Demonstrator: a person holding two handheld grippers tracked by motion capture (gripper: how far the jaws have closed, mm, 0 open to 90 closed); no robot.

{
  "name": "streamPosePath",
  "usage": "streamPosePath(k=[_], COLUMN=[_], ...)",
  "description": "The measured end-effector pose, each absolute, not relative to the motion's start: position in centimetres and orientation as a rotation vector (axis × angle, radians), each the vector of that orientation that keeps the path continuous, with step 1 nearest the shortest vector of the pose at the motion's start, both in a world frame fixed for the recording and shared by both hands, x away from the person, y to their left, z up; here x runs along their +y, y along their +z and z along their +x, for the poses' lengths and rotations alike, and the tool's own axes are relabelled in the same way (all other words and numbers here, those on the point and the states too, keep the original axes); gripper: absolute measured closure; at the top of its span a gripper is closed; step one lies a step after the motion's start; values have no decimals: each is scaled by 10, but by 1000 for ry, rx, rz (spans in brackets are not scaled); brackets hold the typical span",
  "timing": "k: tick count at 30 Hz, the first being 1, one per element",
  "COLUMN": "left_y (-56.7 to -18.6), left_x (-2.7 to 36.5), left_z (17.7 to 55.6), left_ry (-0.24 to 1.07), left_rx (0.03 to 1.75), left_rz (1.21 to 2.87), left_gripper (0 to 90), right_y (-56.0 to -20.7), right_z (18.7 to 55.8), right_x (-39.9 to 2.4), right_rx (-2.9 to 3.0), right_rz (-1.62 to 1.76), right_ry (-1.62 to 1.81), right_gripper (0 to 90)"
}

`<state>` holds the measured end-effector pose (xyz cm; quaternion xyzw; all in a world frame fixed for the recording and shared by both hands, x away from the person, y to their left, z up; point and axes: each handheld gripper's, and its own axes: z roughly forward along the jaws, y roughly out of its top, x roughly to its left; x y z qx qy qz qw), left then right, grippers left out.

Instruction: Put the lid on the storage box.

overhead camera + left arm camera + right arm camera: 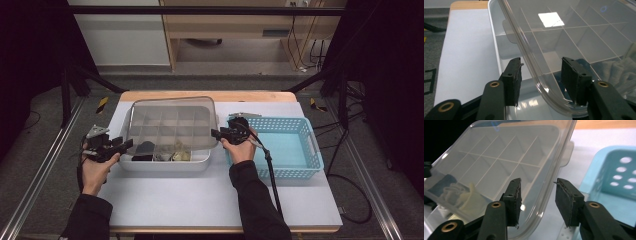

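Desk (200, 200): pale grey top w/ wood edge, set on grey carpet floor (45, 150). Metal rails (40, 170) run along both sides. Black curtains (30, 50) hang L & R. Behind: white wall panel (125, 40), light wood shelf unit (230, 30), cables (310, 50) trailing nr its right end. Yellow-black tape marks (102, 104) on floor. Lighting dim, even.

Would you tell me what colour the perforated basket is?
Light blue; the basket shows best in the high view.

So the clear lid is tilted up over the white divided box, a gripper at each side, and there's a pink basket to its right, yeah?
Not quite: the basket is light blue, as the high view shows. The rest holds: the clear lid tilts over the white divided box, flanked by the left gripper and right gripper.
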<state>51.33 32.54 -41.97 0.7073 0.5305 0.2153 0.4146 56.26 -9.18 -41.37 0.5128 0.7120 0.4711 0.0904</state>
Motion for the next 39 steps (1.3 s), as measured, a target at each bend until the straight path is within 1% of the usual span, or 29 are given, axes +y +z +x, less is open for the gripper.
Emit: streamPosePath(k=[5, 7, 11, 13, 14, 22, 27, 33, 35, 37, 39], left_y=[-422, -422, -421, -419, -418, -416, -415, -414, -414, -416, -419], left_x=[325, 326, 332, 335, 338, 343, 348, 345, 345, 347, 347], left_z=[516, 517, 516, 515, 515, 513, 510, 511, 510, 510, 510], left_ry=[506, 486, 458, 464, 456, 484, 451, 511, 543, 545, 523], left_rx=[1329, 1331, 1309, 1304, 1301, 1312, 1292, 1305, 1336, 1353, 1353], left_rz=[1771, 1759, 1732, 1712, 1702, 1698, 1679, 1697, 1706, 1708, 1715], left_gripper=[492, 489, 478, 483, 483, 486, 493, 508, 508, 493, 478], right_y=[-415, -415, -414, -414, -413, -411, -410, -411, -412, -414, -414], right_z=[564, 564, 564, 564, 564, 562, 560, 557, 557, 559, 559], right_x=[-91, -91, -90, -90, -90, -82, -81, -80, -80, -80, -80], right_rx=[2134, 2142, 2154, 2155, 2160, 2204, 2224, 2241, 2237, 2229, 2240], right_rz=[1542, 1543, 1553, 1571, 1573, 1574, 1567, 1574, 1591, 1595, 1605], right_ry=[1401, 1399, 1387, 1388, 1388, 1359, 1359, 1374, 1389, 1387, 1403], right_gripper=[615, 657, 672, 739, 749, 748, 735, 730, 707, 647, 643])
